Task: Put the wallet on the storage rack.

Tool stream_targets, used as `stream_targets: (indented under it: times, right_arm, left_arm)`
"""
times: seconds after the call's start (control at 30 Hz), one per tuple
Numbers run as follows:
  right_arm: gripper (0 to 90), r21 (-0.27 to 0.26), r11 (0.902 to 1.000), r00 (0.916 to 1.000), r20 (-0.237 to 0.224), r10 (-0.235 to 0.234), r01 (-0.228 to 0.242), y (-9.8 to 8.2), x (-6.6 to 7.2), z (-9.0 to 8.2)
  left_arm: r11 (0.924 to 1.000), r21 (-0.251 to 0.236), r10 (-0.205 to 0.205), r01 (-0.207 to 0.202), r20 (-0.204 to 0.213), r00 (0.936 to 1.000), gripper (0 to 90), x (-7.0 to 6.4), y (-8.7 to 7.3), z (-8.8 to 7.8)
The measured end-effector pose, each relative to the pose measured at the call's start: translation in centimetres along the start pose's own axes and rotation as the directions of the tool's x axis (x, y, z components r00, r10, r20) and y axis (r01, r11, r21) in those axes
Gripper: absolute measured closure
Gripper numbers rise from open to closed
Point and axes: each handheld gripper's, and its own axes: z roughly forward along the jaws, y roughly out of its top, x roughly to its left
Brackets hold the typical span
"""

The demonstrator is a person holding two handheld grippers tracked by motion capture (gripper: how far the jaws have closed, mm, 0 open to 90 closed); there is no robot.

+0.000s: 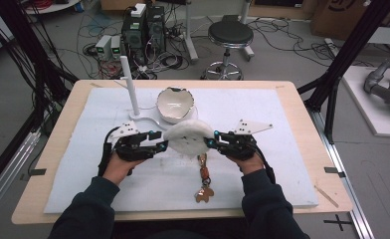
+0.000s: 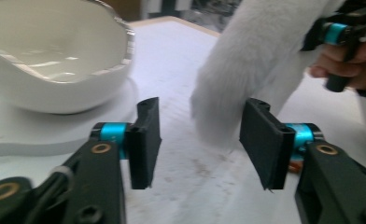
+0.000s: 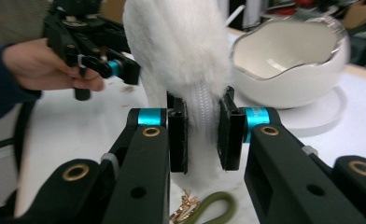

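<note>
On the tabletop [image 1: 302,149], covered by a pale mat [image 1: 83,169], the left gripper [image 1: 160,145] sits a little left of the middle, held in the person's left hand [image 1: 117,167], whose dark sleeve comes in from the near edge. In the left gripper view its jaws stand spread wide apart with nothing between them, and the lower edge of a white furry pouch [image 2: 246,79] hangs just beyond and between them, not touching either pad as far as can be told. Behind the left gripper, toward the far edge, a white post [image 1: 130,85] rises upright from a flat white base [image 1: 146,121], and just to its right a white egg-shaped bowl [image 1: 175,104] with a jagged silver-edged rim rests on that same base. The white furry pouch is held up at the middle of the tabletop between the two grippers, in front of the bowl. Below it, toward the near edge, a keychain [image 1: 203,181] with an olive loop and gold-coloured charms lies on the mat. To the right, the right gripper [image 1: 214,142] is clamped on the pouch's zipper edge; the right gripper view shows both pads pressed against the white zipper strip [image 3: 202,109], the fur rising above them. The person's right hand [image 1: 250,162] holds that gripper.
</note>
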Motion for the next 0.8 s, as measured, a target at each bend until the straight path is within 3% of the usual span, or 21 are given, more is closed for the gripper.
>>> stream_targets:
  times: [0.03, 0.07, 0.1, 0.2, 0.23, 0.27, 0.3, 0.4, 0.43, 0.53, 0.57, 0.8]
  right_arm:
    - [78.1, -0.005, 0.9999, 0.9996, 0.022, -0.015, 0.015, 0.5, -0.2, -0.3]
    - [78.1, -0.005, 0.9999, 0.9996, 0.022, -0.015, 0.015, 0.5, -0.2, -0.3]
    - [78.2, -0.017, 0.9996, 0.9993, 0.031, -0.023, 0.023, 0.8, -0.4, -0.4]
    - [78.1, -0.012, 0.998, 0.9953, 0.075, -0.061, 0.062, 2.2, -0.7, -0.9]
    - [78.2, -0.007, 0.9974, 0.9939, 0.084, -0.071, 0.072, 2.5, -0.8, -1.0]
    - [78.2, -0.007, 0.9974, 0.9939, 0.084, -0.071, 0.072, 2.5, -0.8, -1.0]
    - [78.2, -0.003, 0.9958, 0.9908, 0.1, -0.091, 0.092, 3.4, -1.1, -1.1]
    - [78.1, 0.001, 0.9942, 0.9875, 0.116, -0.107, 0.107, 4.3, -1.5, -1.1]
    - [78.1, 0.001, 0.9923, 0.9842, 0.128, -0.123, 0.124, 5.4, -1.9, -0.9]
    - [78.1, 0.009, 0.99, 0.9795, 0.144, -0.141, 0.141, 6.5, -2.4, -0.6]
    - [78.1, 0.021, 0.988, 0.9758, 0.155, -0.154, 0.153, 7.8, -2.9, -0.1]
    - [78.0, 0.04, 0.9819, 0.9687, 0.161, -0.189, 0.185, 10.9, -3.9, 1.8]
  left_arm:
    - [0.9997, -0.022, -0.011, 0.01, -0.037, 0.9992, 43.8, 0.7, 0.1, -0.9]
    - [0.9997, -0.022, -0.011, 0.01, -0.037, 0.9992, 41.4, 0.7, 0.1, -0.9]
    - [0.9994, -0.032, -0.014, 0.012, -0.071, 0.9974, 41.4, 1.3, 0.1, -1.8]
    - [0.9981, -0.061, -0.021, 0.011, -0.171, 0.9851, 31.4, 2.8, -0.1, -3.8]
    - [0.9978, -0.066, -0.023, 0.01, -0.192, 0.9811, 28.4, 3.2, -0.2, -4.3]
    - [0.9978, -0.066, -0.023, 0.01, -0.192, 0.9811, 26.3, 3.2, -0.2, -4.3]
    - [0.997, -0.075, -0.037, 0.02, -0.232, 0.9721, 24.7, 3.8, -0.4, -5.2]
    - [0.9962, -0.079, -0.055, 0.037, -0.246, 0.9676, 22.6, 4.3, -0.7, -5.5]
    - [0.9964, -0.071, -0.064, 0.047, -0.255, 0.9649, 22.6, 4.6, -1.0, -5.5]
    - [0.9965, -0.062, -0.069, 0.055, -0.254, 0.9648, 22.6, 4.7, -1.3, -5.3]
    - [0.9968, -0.056, -0.069, 0.057, -0.252, 0.9651, 22.6, 4.7, -1.4, -5.1]
    - [0.9966, -0.058, -0.072, 0.059, -0.256, 0.9639, 22.6, 5.0, -1.5, -5.2]
